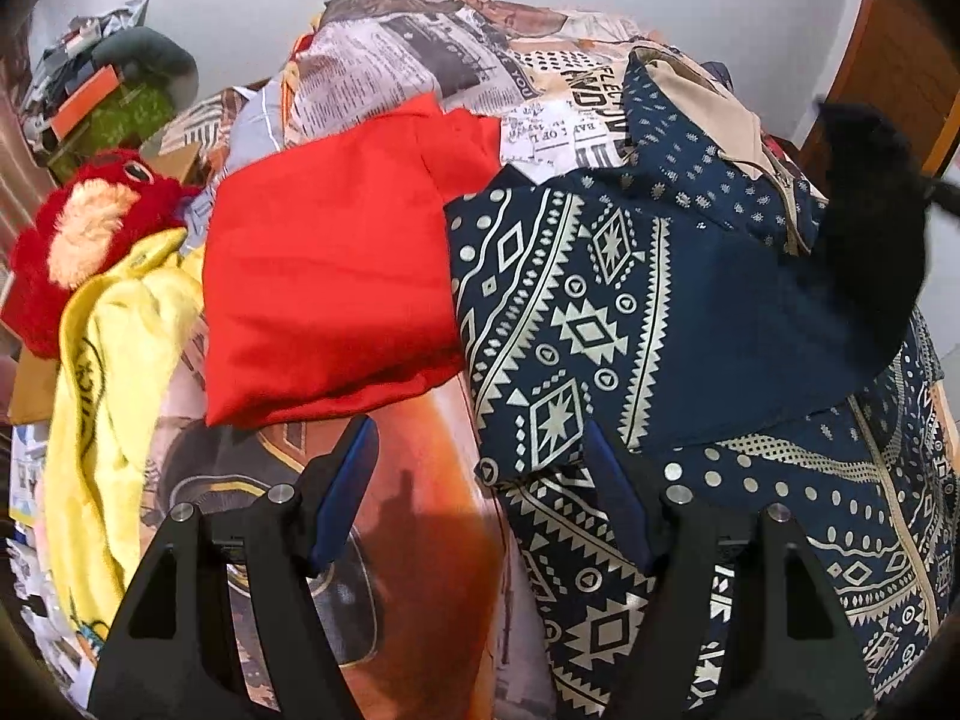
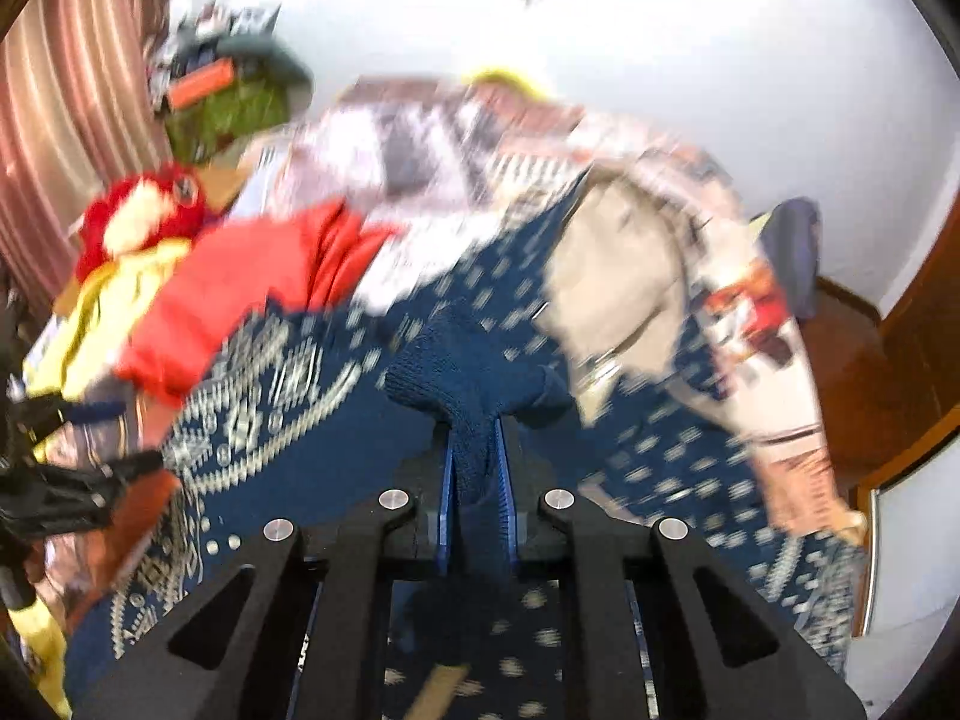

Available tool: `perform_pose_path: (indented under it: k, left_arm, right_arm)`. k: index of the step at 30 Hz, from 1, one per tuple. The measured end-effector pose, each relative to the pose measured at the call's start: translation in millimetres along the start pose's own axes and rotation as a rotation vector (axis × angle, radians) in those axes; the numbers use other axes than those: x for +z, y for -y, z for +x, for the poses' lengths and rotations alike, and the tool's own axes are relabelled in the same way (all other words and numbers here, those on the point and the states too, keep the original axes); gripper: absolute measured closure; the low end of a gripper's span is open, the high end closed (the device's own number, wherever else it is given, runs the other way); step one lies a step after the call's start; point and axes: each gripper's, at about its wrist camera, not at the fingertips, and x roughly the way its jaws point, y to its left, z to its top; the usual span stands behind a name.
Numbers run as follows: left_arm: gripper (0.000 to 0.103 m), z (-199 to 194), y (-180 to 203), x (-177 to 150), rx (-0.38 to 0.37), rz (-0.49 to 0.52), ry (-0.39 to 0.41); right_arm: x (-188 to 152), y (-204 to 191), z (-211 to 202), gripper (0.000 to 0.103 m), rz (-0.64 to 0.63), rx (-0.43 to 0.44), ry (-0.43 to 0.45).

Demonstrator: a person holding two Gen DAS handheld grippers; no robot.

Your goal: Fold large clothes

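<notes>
A navy hoodie (image 1: 600, 312) with a cream geometric print and beige hood lining lies spread on the bed. My left gripper (image 1: 486, 480) hangs open just above its left edge; a corner of the fabric reaches in beside the right finger (image 1: 618, 492), but the pads do not press on it. In the blurred right wrist view my right gripper (image 2: 477, 468) is shut on the hoodie's navy ribbed knit cuff (image 2: 474, 372), which bunches up between the blue pads. That gripper shows as a dark blur (image 1: 870, 228) at the hoodie's right side.
A folded red garment (image 1: 324, 276) lies left of the hoodie, then a yellow garment (image 1: 114, 360) and a red plush toy (image 1: 78, 222). The bedsheet (image 1: 420, 60) has a newspaper print. Clutter (image 1: 108, 90) is piled far left; wooden furniture (image 1: 888, 60) stands at right.
</notes>
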Motion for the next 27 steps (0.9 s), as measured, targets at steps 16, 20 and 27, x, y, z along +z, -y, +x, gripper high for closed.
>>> perform_pose_path:
  k: [16, 20, 27]
  left_arm:
    - [0.033, -8.3, 41.9, 10.0, -0.013, 0.029, 0.015]
    - [0.034, -5.8, 50.5, 12.3, -0.023, 0.035, 0.007]
    - [0.033, -1.1, 64.6, 8.9, -0.023, 0.061, -0.007]
  right_arm:
    - [-55.5, 100.9, -31.5, 0.094, 0.255, -0.067, -0.020]
    - [-87.5, 120.1, -4.3, 0.094, 0.323, -0.084, -0.147]
    - [-131.7, 155.7, 18.2, 0.090, 0.501, -0.067, -0.294]
